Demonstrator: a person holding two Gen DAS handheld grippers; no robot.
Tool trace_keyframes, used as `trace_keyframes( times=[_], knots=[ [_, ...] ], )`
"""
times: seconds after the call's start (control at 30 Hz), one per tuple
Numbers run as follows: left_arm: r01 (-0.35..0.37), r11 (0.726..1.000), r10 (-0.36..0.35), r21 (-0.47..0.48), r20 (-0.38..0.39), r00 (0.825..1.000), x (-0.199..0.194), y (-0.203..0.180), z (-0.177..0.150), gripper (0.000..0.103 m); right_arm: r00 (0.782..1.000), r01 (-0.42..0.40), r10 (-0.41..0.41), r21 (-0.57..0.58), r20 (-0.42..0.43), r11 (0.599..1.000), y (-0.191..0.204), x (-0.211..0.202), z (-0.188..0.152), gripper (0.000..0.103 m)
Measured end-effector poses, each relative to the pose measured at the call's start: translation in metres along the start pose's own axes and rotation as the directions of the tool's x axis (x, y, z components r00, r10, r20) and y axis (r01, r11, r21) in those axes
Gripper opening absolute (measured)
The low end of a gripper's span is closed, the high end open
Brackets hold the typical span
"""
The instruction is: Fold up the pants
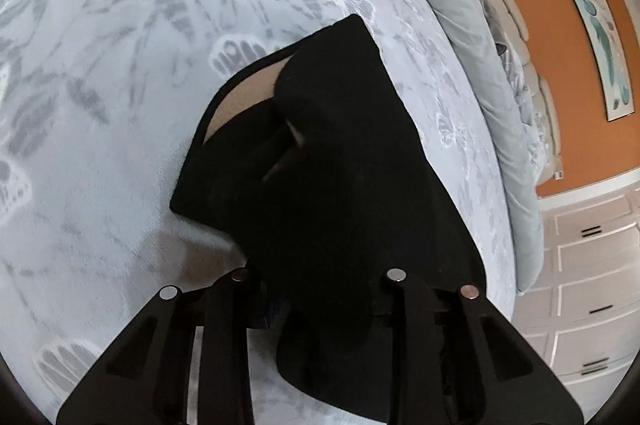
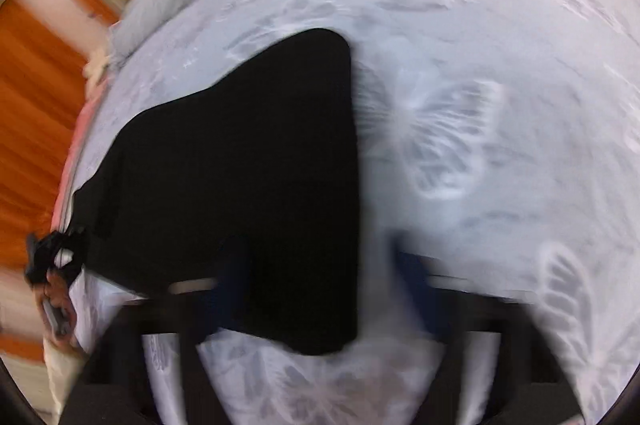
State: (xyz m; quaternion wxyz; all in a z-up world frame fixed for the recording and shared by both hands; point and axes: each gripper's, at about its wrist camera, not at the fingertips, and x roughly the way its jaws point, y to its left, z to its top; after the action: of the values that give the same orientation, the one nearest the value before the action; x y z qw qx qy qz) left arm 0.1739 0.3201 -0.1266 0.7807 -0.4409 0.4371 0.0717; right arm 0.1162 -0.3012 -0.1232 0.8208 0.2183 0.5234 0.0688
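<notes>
Black pants [image 1: 328,161], soft and limp, hang between both grippers [image 1: 316,289] [image 2: 316,289]; each seems narrowed on an edge; pinch hems.

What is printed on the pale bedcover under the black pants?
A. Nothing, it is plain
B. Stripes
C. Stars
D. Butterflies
D: white butterfly outlines show on the bedcover right beside the black pants, and more appear with leaf shapes in the left wrist view.
</notes>
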Motion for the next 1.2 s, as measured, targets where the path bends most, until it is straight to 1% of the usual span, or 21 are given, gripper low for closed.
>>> trace_keyframes(
  times=[0.03, 0.1, 0.3, 0.43, 0.53, 0.6, 0.67, 0.7, 0.77, 0.8, 0.83, 0.87, 0.9, 0.93, 0.97, 1.0, 1.03, 1.07, 1.1, 1.13, 1.2],
  knots=[
    [-0.018, 1.000, 0.018, 0.008, 0.009, 1.000, 0.000, -0.004, -0.001, 0.026, 1.000, 0.002, -0.002, -0.007, 0.016, 1.000, 0.006, -0.004, 0.001, 0.021],
    [-0.046, 0.998, 0.045, 0.030, 0.023, 0.999, -0.001, -0.011, -0.002, 0.022, 0.999, -0.001, 0.004, -0.044, 0.052, 0.999, 0.018, -0.018, 0.003, 0.018],
    [-0.006, 0.997, 0.006, 0.073, 0.001, 1.000, -0.022, -0.019, -0.007, 0.021, 0.991, -0.055, 0.066, -0.095, 0.115, 0.994, 0.021, -0.078, -0.006, 0.016],
    [0.045, 0.989, -0.027, 0.141, -0.122, 0.992, -0.024, -0.027, -0.038, 0.021, 0.993, 0.007, -0.002, -0.041, 0.120, 0.999, -0.016, -0.102, -0.014, 0.016],
    [0.024, 0.972, 0.018, 0.232, -0.180, 0.984, -0.019, -0.033, -0.073, 0.022, 0.990, 0.088, -0.089, 0.016, 0.107, 0.996, -0.054, -0.110, -0.028, 0.017],
    [0.004, 0.963, 0.050, 0.271, -0.191, 0.980, -0.015, -0.037, -0.090, 0.023, 0.986, 0.162, -0.162, 0.009, 0.033, 0.987, -0.071, -0.097, -0.037, 0.021],
    [-0.059, 0.944, 0.103, 0.325, -0.120, 0.987, -0.016, -0.044, -0.099, 0.027, 0.964, 0.266, -0.266, -0.003, -0.006, 0.964, -0.077, -0.083, -0.039, 0.034],
    [-0.066, 0.941, 0.109, 0.331, -0.112, 0.988, -0.016, -0.045, -0.100, 0.029, 0.951, 0.309, -0.308, -0.001, 0.022, 0.951, -0.071, -0.086, -0.036, 0.041],
    [-0.068, 0.946, 0.106, 0.318, -0.104, 0.989, -0.018, -0.047, -0.097, 0.032, 0.910, 0.388, -0.385, 0.012, 0.157, 0.922, -0.050, -0.111, -0.029, 0.045],
    [-0.064, 0.953, 0.099, 0.295, -0.103, 0.990, -0.019, -0.044, -0.096, 0.035, 0.865, 0.432, -0.417, 0.009, 0.279, 0.902, -0.028, -0.131, -0.027, 0.051],
    [-0.060, 0.959, 0.092, 0.278, -0.104, 0.990, -0.019, -0.042, -0.095, 0.037, 0.844, 0.437, -0.402, -0.018, 0.356, 0.900, -0.010, -0.140, -0.027, 0.064],
    [-0.055, 0.964, 0.084, 0.262, -0.104, 0.991, -0.019, -0.038, -0.095, 0.039, 0.848, 0.407, -0.349, -0.068, 0.399, 0.911, 0.008, -0.143, -0.026, 0.069],
    [-0.052, 0.967, 0.079, 0.250, -0.101, 0.992, -0.020, -0.036, -0.096, 0.040, 0.874, 0.355, -0.277, -0.137, 0.398, 0.925, 0.028, -0.137, -0.025, 0.071],
    [-0.054, 0.968, 0.080, 0.245, -0.095, 0.992, -0.020, -0.035, -0.095, 0.040, 0.906, 0.306, -0.219, -0.202, 0.362, 0.930, 0.050, -0.122, -0.023, 0.068],
    [-0.064, 0.967, 0.087, 0.248, -0.083, 0.993, -0.021, -0.036, -0.096, 0.040, 0.921, 0.286, -0.198, -0.235, 0.336, 0.929, 0.062, -0.110, -0.021, 0.065],
    [-0.080, 0.964, 0.100, 0.253, -0.065, 0.993, -0.024, -0.036, -0.099, 0.040, 0.936, 0.270, -0.184, -0.279, 0.300, 0.922, 0.081, -0.091, -0.019, 0.049],
    [-0.102, 0.957, 0.117, 0.271, -0.040, 0.992, -0.029, -0.039, -0.104, 0.040, 0.947, 0.261, -0.178, -0.315, 0.267, 0.912, 0.095, -0.074, -0.016, 0.028],
    [-0.121, 0.948, 0.133, 0.294, -0.022, 0.991, -0.031, -0.043, -0.106, 0.043, 0.958, 0.247, -0.173, -0.349, 0.230, 0.904, 0.109, -0.057, -0.009, 0.023],
    [-0.132, 0.942, 0.142, 0.310, -0.012, 0.990, -0.032, -0.046, -0.108, 0.050, 0.964, 0.233, -0.165, -0.364, 0.209, 0.902, 0.120, -0.043, 0.000, 0.023],
    [-0.138, 0.936, 0.148, 0.325, -0.007, 0.989, -0.033, -0.049, -0.109, 0.052, 0.969, 0.216, -0.153, -0.371, 0.193, 0.903, 0.127, -0.031, 0.010, 0.027],
    [-0.134, 0.935, 0.146, 0.329, -0.011, 0.989, -0.034, -0.050, -0.110, 0.056, 0.978, 0.182, -0.128, -0.368, 0.168, 0.912, 0.140, -0.008, 0.028, 0.027]
  ],
)
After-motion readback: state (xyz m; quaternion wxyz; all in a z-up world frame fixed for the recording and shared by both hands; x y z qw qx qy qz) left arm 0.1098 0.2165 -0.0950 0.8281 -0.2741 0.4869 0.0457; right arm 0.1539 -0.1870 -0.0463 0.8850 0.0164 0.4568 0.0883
